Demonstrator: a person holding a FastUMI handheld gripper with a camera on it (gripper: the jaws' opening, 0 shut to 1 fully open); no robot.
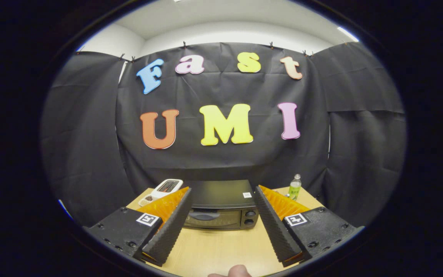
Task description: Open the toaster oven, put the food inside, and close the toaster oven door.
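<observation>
A wooden counter (214,250) holds a black toaster oven (221,206), door closed, beyond the tongs (221,191) and framed between their 2 fingers. The tongs are spread wide, gripping nothing. A white toaster (162,191) sits left of the oven, a green bottle (294,187) right.

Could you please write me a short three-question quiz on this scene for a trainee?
1. True or false: the toaster oven door is shut.
2. What stands on the table to the right of the oven? A) a bottle B) a pan C) a kettle
3. Fill in: the claw is ____, with the oven seen between its fingers.

Key:
1. True; the door stands closed against the front.
2. A, the bottle with a green label; a white toaster sits to the oven's left.
3. open
</observation>
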